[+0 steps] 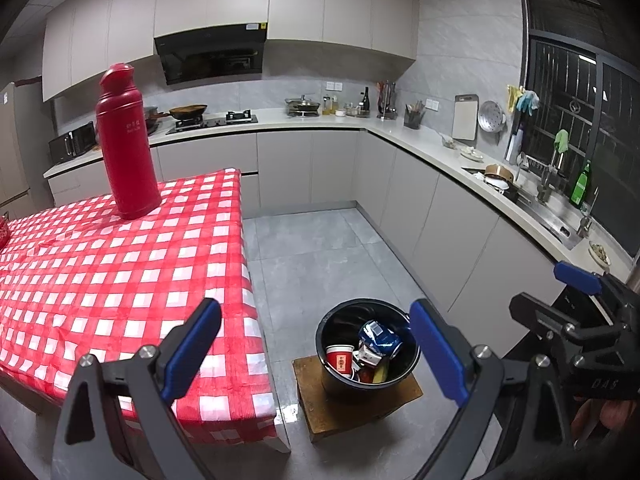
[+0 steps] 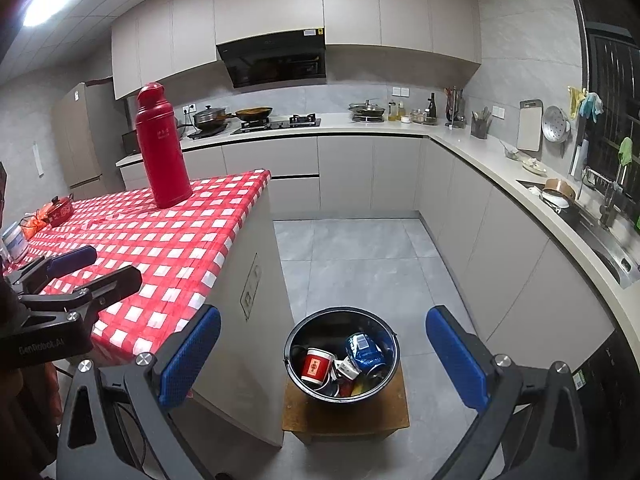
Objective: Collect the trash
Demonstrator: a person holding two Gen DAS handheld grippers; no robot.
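Observation:
A black bucket (image 1: pixel 412 354) (image 2: pixel 394 360) stands on a low wooden stool (image 1: pixel 396 404) (image 2: pixel 384 412) beside the table. It holds a red paper cup (image 1: pixel 339 360) (image 2: pixel 317 366), a crushed blue wrapper (image 1: pixel 378 338) (image 2: pixel 366 352) and other scraps. My left gripper (image 1: pixel 316 348) hangs open over the table's corner and the bucket, nothing between its blue pads. My right gripper (image 2: pixel 323 356) is open above the bucket, also empty. Each gripper shows in the other's view: the right gripper (image 1: pixel 560 288) at the right edge, the left gripper (image 2: pixel 104 268) at the left edge.
A tall red thermos (image 1: pixel 126 144) (image 2: pixel 162 146) stands on the red-checked table (image 1: pixel 120 280) (image 2: pixel 168 240). At the table's far left lie a small red pot (image 2: pixel 60 210) and a white container (image 2: pixel 14 240). An L-shaped counter (image 1: pixel 420 148) with stove and sink (image 2: pixel 600 236) rings the grey floor (image 1: pixel 320 248).

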